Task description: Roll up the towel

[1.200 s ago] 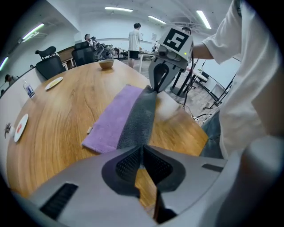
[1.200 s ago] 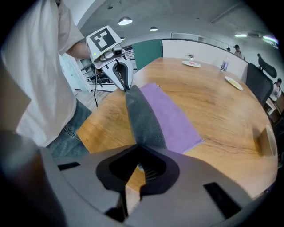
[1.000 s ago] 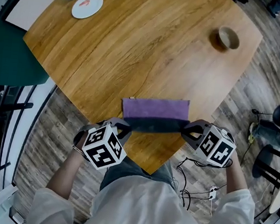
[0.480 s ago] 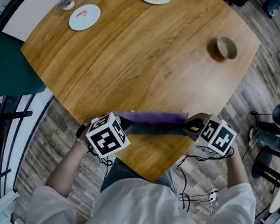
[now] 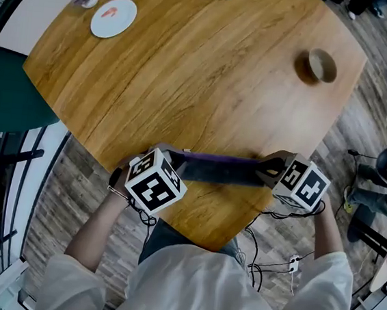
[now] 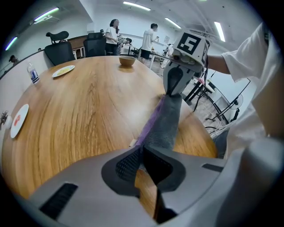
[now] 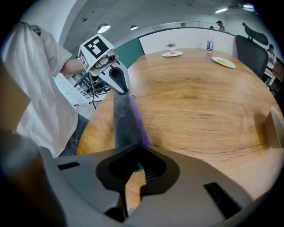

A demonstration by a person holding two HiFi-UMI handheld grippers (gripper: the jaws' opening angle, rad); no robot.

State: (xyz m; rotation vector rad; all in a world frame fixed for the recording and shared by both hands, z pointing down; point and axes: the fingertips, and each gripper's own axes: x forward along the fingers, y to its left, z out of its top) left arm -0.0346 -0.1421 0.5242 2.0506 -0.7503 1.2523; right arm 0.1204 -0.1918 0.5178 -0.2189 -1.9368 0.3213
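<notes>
Since both ends are pinched, the towel (image 5: 216, 168) runs as a taut strip straight between the two claws. Its grey side faces the person and a purple edge peeks out on the far side. It's right down at the near edge of the table (image 5: 187, 81), though I can't tell if it's touching. The left claw (image 5: 171, 161) is squeezed tight on its end of the cloth, and the right claw (image 5: 269, 170) is doing the same on the other end. My guess is it's kept stretched so the fold stays even and doesn't sag while rolling. A bowl (image 5: 316, 64) sits well beyond the right claw and a plate (image 5: 114, 17) far past the left one, both out of the way.
</notes>
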